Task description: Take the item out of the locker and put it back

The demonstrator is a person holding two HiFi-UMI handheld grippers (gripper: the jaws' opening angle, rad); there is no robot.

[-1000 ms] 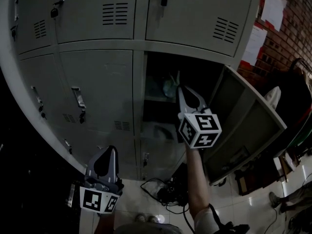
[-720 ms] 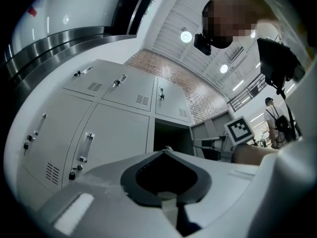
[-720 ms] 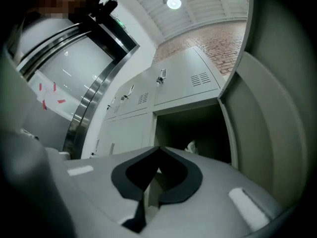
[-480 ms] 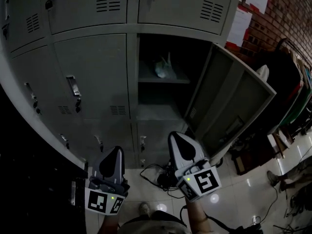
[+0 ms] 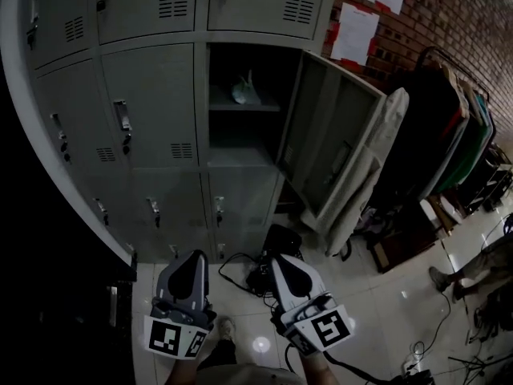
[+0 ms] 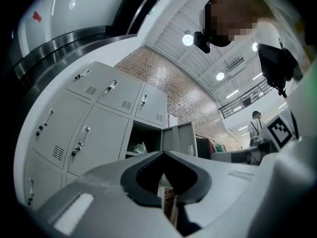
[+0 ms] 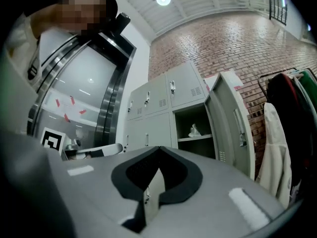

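The item [image 5: 244, 92], seemingly a small crumpled bag, is sitting on the shelf [image 5: 232, 107] inside the open locker [image 5: 202, 79], far off and above both grippers. The left gripper [image 5: 191, 257] and right gripper [image 5: 280, 260] are hanging near the floor, jaws together on nothing. The item is peaking upward, with no clear long axis. Neither hand looks plainly nearer.

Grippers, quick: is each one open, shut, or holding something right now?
Left gripper: shut, holding nothing.
Right gripper: shut, holding nothing.
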